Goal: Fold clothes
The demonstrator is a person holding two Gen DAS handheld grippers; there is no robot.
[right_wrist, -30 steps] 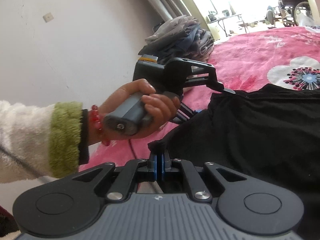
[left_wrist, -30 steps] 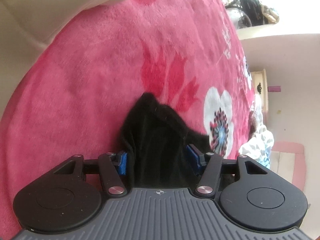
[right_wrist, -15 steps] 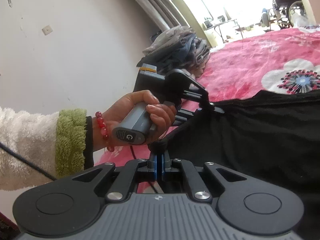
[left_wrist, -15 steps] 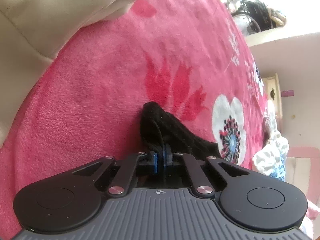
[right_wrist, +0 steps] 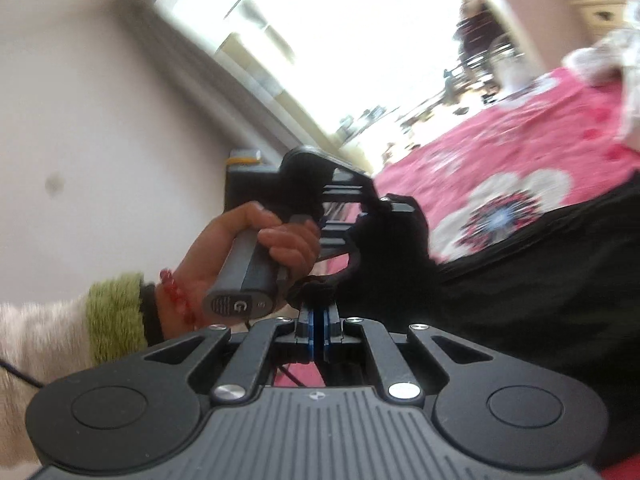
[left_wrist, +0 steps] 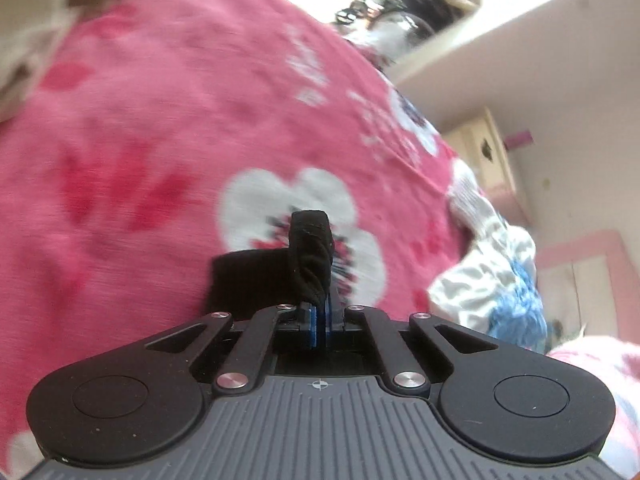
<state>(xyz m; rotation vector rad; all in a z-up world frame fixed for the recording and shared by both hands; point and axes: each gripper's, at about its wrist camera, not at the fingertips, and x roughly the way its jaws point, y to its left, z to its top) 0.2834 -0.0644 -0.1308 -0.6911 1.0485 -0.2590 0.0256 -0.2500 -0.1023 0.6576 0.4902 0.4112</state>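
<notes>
Pink floral blanket [left_wrist: 160,140] spreads below & ahead of my 2 grippers. Black garment [right_wrist: 540,280] hangs off both, draping to my right: soft, light, floppy, so best held at edge corners. Left gripper [left_wrist: 319,316] & right gripper [right_wrist: 318,320] each clamped on a bunched corner.

Bright daylight, window [right_wrist: 320,40] ahead of the fingers blown out, motion blur on blanket [left_wrist: 160,120], fisheye-bent, vignetted edges

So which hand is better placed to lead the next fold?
Neither clearly: left gripper and right gripper are each shut on a corner of the black garment, so probably both together.
</notes>
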